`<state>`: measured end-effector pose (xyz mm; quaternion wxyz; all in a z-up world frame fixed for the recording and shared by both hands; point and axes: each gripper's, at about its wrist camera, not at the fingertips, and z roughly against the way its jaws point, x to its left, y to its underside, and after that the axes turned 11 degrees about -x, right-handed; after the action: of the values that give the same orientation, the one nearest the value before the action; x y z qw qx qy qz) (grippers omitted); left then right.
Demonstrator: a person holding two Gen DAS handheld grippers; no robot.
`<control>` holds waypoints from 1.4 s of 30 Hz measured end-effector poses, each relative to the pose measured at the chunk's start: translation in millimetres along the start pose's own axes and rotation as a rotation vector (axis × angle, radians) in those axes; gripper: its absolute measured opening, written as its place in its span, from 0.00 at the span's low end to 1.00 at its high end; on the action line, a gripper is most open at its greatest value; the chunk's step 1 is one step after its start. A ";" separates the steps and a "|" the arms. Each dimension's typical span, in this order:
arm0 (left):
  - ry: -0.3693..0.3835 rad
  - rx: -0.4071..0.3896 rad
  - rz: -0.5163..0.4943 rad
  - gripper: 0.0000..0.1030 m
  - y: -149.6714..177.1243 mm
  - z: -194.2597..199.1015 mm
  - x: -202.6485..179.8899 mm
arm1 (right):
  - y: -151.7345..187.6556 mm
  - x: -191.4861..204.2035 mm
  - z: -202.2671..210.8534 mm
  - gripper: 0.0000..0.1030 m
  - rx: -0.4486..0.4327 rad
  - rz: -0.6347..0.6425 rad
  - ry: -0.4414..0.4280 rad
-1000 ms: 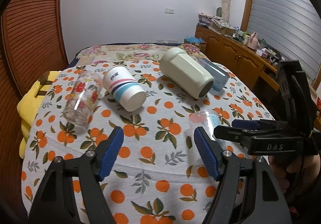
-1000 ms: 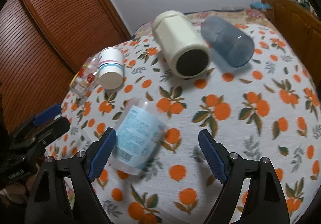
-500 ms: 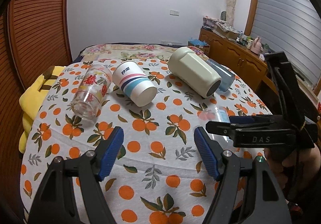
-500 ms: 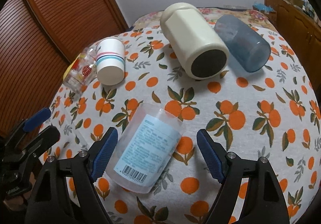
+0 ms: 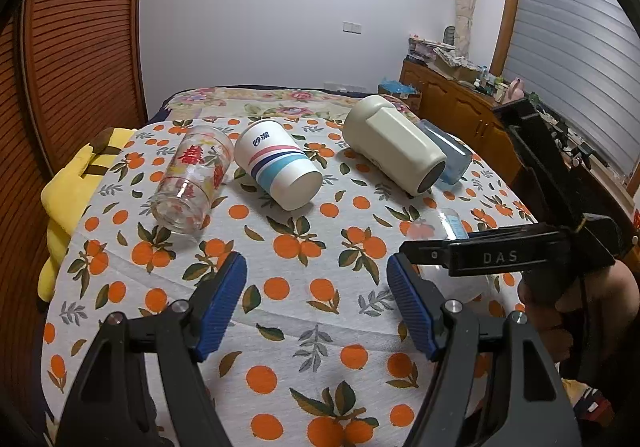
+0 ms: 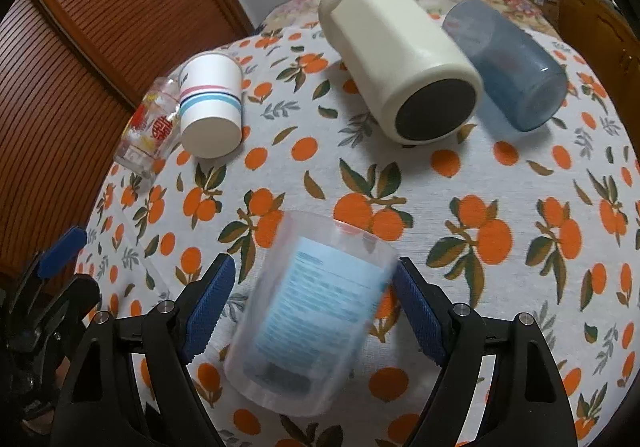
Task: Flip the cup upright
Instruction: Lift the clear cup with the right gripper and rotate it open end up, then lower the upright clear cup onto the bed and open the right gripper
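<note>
A clear plastic cup with a blue label (image 6: 312, 311) lies on its side on the orange-print tablecloth (image 6: 520, 247). My right gripper (image 6: 312, 307) is open, with its blue pads on either side of the cup; contact is unclear. In the left wrist view the cup (image 5: 444, 225) shows partly behind the right gripper's black body (image 5: 500, 255). My left gripper (image 5: 318, 299) is open and empty above the cloth, left of the cup.
Lying on their sides farther back are a printed glass (image 5: 192, 179), a striped paper cup (image 5: 280, 167), a cream jug (image 5: 394, 149) and a blue tumbler (image 5: 450, 161). A yellow cushion (image 5: 72, 191) sits at the left edge. Wooden cabinets (image 5: 460, 115) stand to the right.
My right gripper has moved forward, so the clear cup now lies between its pads. The left gripper has drawn back and risen a little.
</note>
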<state>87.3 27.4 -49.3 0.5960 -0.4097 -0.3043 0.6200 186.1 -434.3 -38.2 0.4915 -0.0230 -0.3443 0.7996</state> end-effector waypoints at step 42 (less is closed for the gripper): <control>-0.012 -0.012 -0.006 0.71 4.7 -1.0 -0.1 | 7.6 26.7 41.5 0.56 -0.300 0.281 0.028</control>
<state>85.9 26.7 -53.9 0.5935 -0.4084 -0.3128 0.6189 150.9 -436.9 -2.9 0.3708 -0.1547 -0.4461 0.7997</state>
